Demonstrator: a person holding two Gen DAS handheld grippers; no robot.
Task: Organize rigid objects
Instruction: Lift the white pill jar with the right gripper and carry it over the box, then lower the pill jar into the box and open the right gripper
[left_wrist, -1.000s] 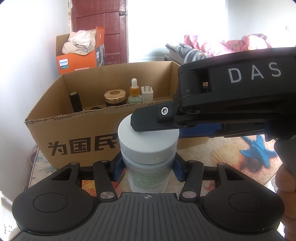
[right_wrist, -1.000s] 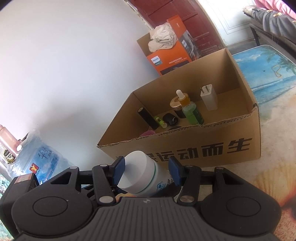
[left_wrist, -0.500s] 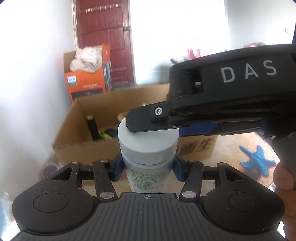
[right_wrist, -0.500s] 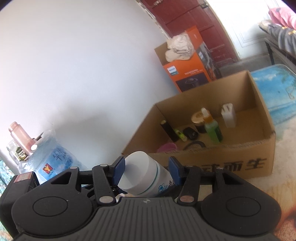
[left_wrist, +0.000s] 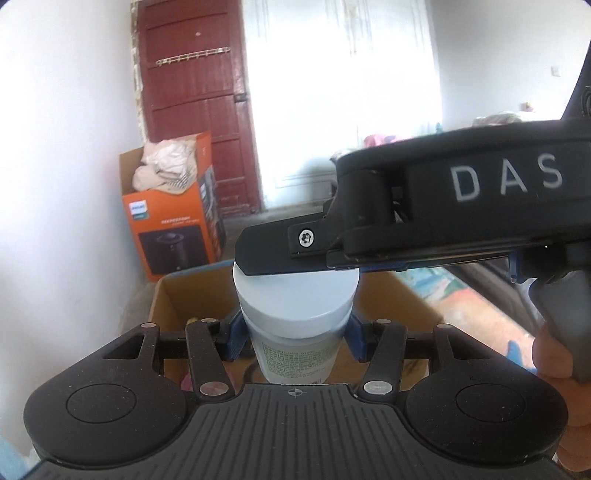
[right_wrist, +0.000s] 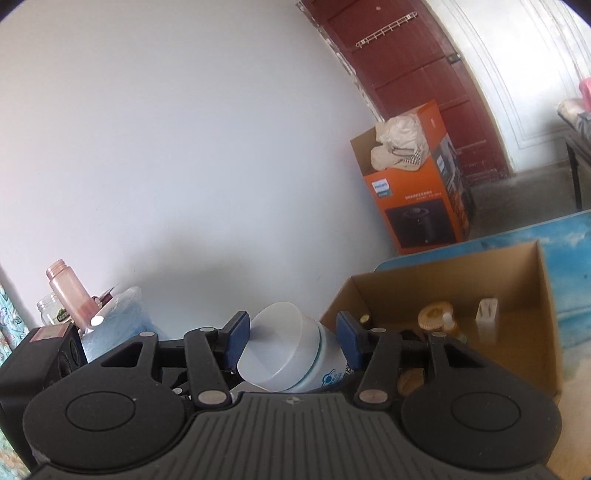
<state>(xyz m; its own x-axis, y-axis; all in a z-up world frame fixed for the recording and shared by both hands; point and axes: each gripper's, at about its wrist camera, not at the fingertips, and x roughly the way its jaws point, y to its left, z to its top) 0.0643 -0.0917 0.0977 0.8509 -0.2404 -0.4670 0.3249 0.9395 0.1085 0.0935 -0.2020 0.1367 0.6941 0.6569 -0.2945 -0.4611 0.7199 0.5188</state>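
Both grippers rising — cardboard box (left_wrist: 388, 295) now dropping low in view.
White jar (left_wrist: 295, 321) is sitting clamped between left gripper (left_wrist: 295, 334) and right gripper (right_wrist: 291, 345) pads — both gripping it.

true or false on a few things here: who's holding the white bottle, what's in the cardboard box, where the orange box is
1. Both tools grip the same white bottle. True: the left tool clamps its body, the right tool clamps it near the cap.
2. The cardboard box is empty. False: it holds small items, including a white charger and a gold-lidded jar.
3. The orange box stands beside the dark red door. True.
4. The bottle has no cap. False: a pale cap is on it.
5. The orange box is sealed shut. False: cloth is piled in its open top.
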